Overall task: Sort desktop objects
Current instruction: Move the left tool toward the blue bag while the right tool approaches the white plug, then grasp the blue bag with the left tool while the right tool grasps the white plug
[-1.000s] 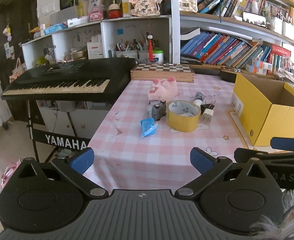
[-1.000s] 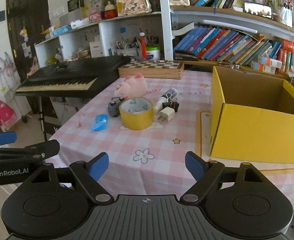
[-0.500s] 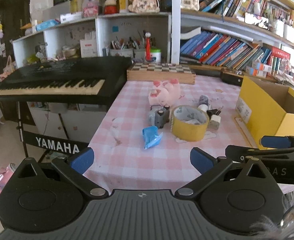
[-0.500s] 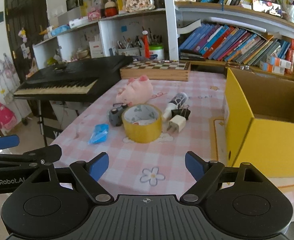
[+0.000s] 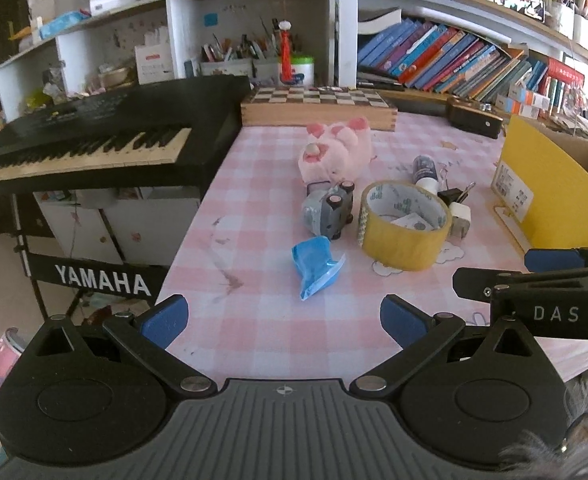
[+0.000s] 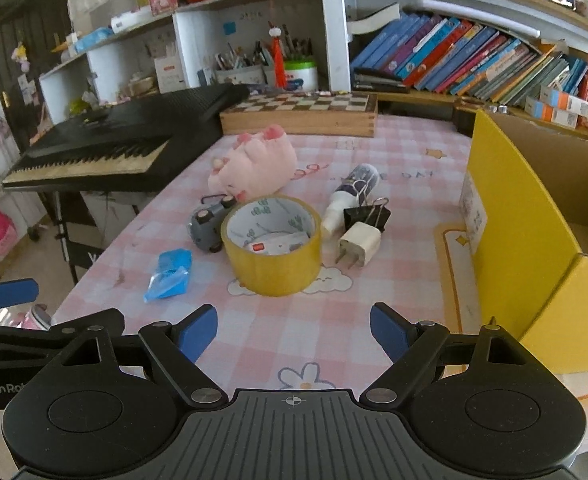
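On the pink checked tablecloth (image 6: 393,184) we count a small cluster of loose items. At its middle stands a roll of yellow tape (image 6: 272,246), lying flat with a small card inside its ring. Touching its left side is a grey toy car (image 6: 208,222) tipped on its side; behind that lies a pink plush pig (image 6: 254,166). To the tape's right we list a white plug (image 6: 359,244), a black binder clip (image 6: 367,216) and a small white-capped bottle (image 6: 351,196), all close together. A blue wrapper (image 6: 170,274) lies apart, nearer the table's left edge. A yellow cardboard box (image 6: 533,240), open-topped, stands at the right.

We hold both tools short of the cluster, above the near cloth. Our left gripper (image 5: 284,320) has its jaws spread wide with nothing between them; our right gripper (image 6: 294,332) likewise, wide and empty.

Behind: a wooden chessboard box (image 6: 299,114), a black keyboard (image 5: 94,136), bookshelves (image 6: 473,56).
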Tool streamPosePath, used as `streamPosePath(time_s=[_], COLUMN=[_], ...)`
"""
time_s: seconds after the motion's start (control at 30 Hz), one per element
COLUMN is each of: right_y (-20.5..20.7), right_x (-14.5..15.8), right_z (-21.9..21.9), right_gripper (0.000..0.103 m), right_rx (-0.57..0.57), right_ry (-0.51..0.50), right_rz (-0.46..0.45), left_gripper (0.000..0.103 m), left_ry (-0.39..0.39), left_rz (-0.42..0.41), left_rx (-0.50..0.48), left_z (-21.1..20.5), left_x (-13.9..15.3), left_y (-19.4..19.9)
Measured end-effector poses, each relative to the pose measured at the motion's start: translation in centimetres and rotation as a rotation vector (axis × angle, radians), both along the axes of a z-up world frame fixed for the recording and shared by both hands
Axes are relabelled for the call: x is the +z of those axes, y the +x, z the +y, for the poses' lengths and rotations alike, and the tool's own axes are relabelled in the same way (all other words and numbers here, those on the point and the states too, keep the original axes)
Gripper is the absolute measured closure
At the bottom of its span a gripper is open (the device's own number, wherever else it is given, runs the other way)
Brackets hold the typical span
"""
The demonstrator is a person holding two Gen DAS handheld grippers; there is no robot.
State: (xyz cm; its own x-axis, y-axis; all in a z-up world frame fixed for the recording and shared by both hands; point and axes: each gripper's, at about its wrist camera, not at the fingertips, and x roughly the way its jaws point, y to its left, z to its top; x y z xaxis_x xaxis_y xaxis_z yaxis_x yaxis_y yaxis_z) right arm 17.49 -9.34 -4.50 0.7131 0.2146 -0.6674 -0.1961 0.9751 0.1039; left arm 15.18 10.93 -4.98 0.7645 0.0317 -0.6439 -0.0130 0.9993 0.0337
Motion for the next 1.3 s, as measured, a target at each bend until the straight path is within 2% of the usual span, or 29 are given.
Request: streamPosePath(time_s=[0.13,0.27,0.33,0.4,0.67,0.87,0.93,1.07,1.17,1.2,1.27,1.3], right_y=[1.6,3.3,4.3,5.2,7.7,8.6,8.9,9.6,10.1,10.3,10.4,10.4], right_x=[-0.5,-0.9,-1.1,-1.2,-2.4,-3.0,-3.2,-3.5,-3.8,-4.0,-4.2,-4.1], right_z=[0.3,0.2,-0.2,-0.7,-1.8,-2.1,-2.0,-2.1,-2.0,-1.9,-1.7,-1.6], right_gripper=[0.017,0.017,0.017,0.017,0.019,0.019,0.019,0.02,0.029,0.035,0.048,0.063], right_rx=[0.006,-0.016,-0.045,-0.075,-0.143,-0.144,-0.145,-0.153,-0.134,-0.122,-0.109,-0.093], right_ry=[-0.01,-0.018,-0.021,-0.024,-0.048,-0.066,-0.072,-0.073,-0.076,-0.08,-0.093,-0.09], right_rz=[0.026,0.04,0.045,0.047,0.053,0.057,0.054,0.047,0.045,0.05,0.048,0.042], left_gripper=[0.0,0.005,0.013,0.017,0.04,0.054,0.062,0.069,0.071,0.071,0.072,0.072], left_ry=[-0.03,-0.009,0.012,0.024,0.032,0.029,0.024,0.014,-0.007,-0.013,-0.03,-0.031], left_rz=[0.046,0.062,0.056,0.06,0.102,0.119,0.106,0.102,0.086,0.079,0.071,0.07], left_rx=[-0.026,-0.056,-0.071,-0.077,-0.087,-0.088,-0.097,-0.099,-0.083,-0.079,-0.079,-0.081], left_z=[0.5,0.1,-0.3,-0.5,-1.0,-1.5,-1.7,-1.7,-1.1,-0.9,-0.5,-0.5], left_x=[-0.9,-1.5,-1.5,-1.8,-3.0,-3.9,-3.9,-3.8,-3.2,-2.9,-2.4,-2.2], left_y=[1.7,3.6,4.4,5.2,7.8,9.1,9.2,9.4,9.0,8.8,8.6,8.5])
